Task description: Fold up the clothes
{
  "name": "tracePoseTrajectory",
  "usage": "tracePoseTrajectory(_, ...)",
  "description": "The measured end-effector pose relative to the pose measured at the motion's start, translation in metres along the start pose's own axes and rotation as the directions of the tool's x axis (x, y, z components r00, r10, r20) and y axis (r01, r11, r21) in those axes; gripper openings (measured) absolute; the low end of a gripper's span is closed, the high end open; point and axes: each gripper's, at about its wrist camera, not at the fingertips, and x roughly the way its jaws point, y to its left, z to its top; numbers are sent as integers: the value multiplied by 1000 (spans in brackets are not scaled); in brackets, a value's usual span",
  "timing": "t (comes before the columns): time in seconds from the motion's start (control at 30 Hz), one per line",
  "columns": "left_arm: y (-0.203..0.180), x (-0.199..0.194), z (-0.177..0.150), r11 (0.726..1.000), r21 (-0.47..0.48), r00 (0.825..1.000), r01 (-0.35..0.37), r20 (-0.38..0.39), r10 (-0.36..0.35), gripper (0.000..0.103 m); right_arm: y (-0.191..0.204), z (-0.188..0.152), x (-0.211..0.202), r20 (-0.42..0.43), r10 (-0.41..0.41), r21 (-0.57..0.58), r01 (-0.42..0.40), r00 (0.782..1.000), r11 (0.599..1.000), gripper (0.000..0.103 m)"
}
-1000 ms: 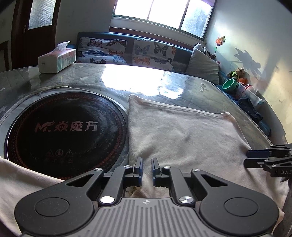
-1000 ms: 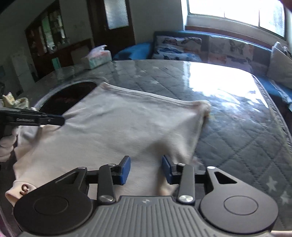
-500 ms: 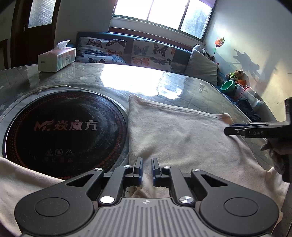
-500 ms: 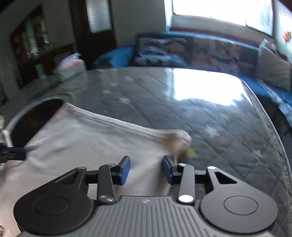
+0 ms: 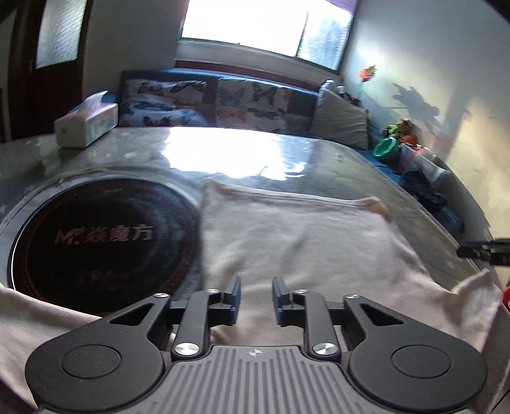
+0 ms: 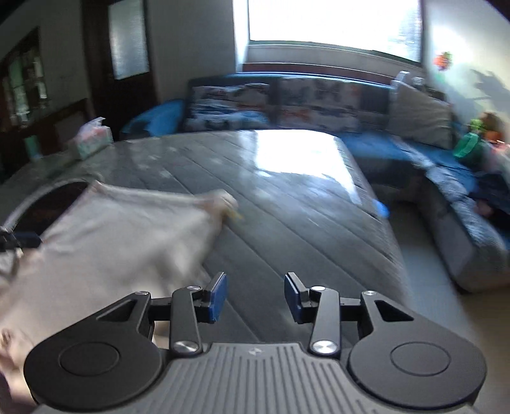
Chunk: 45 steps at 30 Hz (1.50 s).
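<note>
From the left wrist we see our left gripper (image 5: pixel 256 294) narrowly parted and empty above the beige garment (image 5: pixel 299 235), which lies flat on the quilted table (image 5: pixel 318 159) beside the black cooktop (image 5: pixel 102 235). From the right wrist, our right gripper (image 6: pixel 255 294) gapes wide, empty, over bare quilting just right of the garment's edge.

A bright window (image 5: pixel 255 28) above a blue sofa (image 6: pixel 366 149) throws glare onto the glossy quilted counter (image 6: pixel 287 197). Butterfly-print cushions (image 5: pixel 248 103) and a grey pillow (image 5: pixel 341 119) line the sofa. A dark door (image 5: pixel 47 54) with frosted glass stands left; the pale wall (image 5: pixel 430 63) on the right carries shadows.
</note>
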Motion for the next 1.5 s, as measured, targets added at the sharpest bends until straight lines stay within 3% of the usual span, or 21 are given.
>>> tracePoseTrajectory(0.23,-45,-16,-15,992,76,995,101,-12,-100,27,-40,-58,-64,-23,-166,64,167,986,984,46)
tracePoseTrajectory(0.43,-72,-22,-25,980,111,986,164,-34,-161,29,-60,-80,-78,-11,-241,136,241,970,961,46)
tracePoseTrajectory(0.7,-98,-24,-36,966,153,977,209,-62,-202,32,-77,-89,-69,-27,-243,213,243,970,946,45)
tracePoseTrajectory(0.8,-109,-25,-39,958,184,975,222,-70,-212,33,-77,-91,-70,-18,-235,219,233,972,947,35)
tracePoseTrajectory(0.9,-117,-22,-41,949,206,970,240,-84,-227,33,-77,-89,-71,0,-230,231,224,973,947,13)
tracePoseTrajectory(0.97,-123,-21,-43,939,226,965,259,-99,-242,33,-77,-86,-74,18,-227,248,215,974,945,9)
tracePoseTrajectory(1.3,-159,-14,-62,870,334,932,362,-167,-323,33,-69,-48,-115,180,-217,246,170,959,954,8)
tracePoseTrajectory(1.5,-168,-13,-72,847,373,925,379,-172,-338,33,-65,-38,-117,193,-226,226,181,955,957,8)
